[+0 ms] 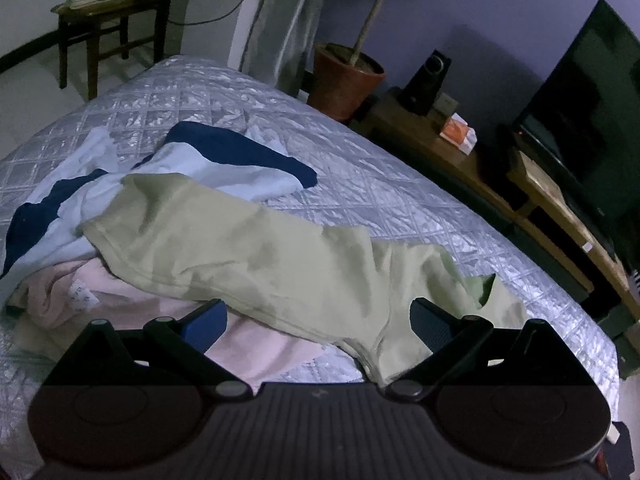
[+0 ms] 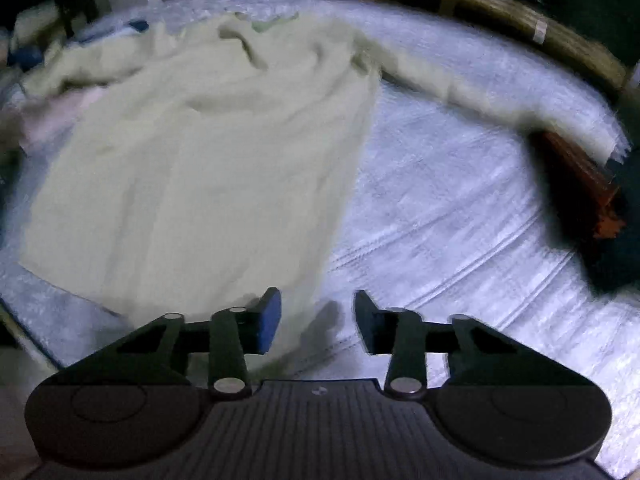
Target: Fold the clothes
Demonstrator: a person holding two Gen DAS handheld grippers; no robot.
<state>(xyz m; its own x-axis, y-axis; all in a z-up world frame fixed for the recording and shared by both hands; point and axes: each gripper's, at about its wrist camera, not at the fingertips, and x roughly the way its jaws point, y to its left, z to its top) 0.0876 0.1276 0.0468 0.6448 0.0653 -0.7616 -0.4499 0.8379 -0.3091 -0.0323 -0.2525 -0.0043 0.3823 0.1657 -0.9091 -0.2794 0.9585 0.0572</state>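
A pale green long-sleeved shirt (image 2: 192,160) lies spread on the quilted silver bedspread (image 2: 440,220), with one sleeve stretched out to the right. My right gripper (image 2: 318,320) hovers over the shirt's near right corner. Its jaws stand apart, and the cloth lies under them without being pinched; this view is blurred. In the left wrist view the same shirt (image 1: 248,248) drapes over a pink garment (image 1: 120,292) and a white-and-navy one (image 1: 224,160). My left gripper (image 1: 316,326) stands wide open above the shirt's near edge and grips nothing.
Beyond the bed's right edge (image 1: 380,192) run a low wooden bench (image 1: 480,176) with a speaker (image 1: 428,80), an orange box (image 1: 458,132) and a dark television (image 1: 592,128). A terracotta plant pot (image 1: 344,76) and a wooden chair (image 1: 108,20) with shoes stand at the back.
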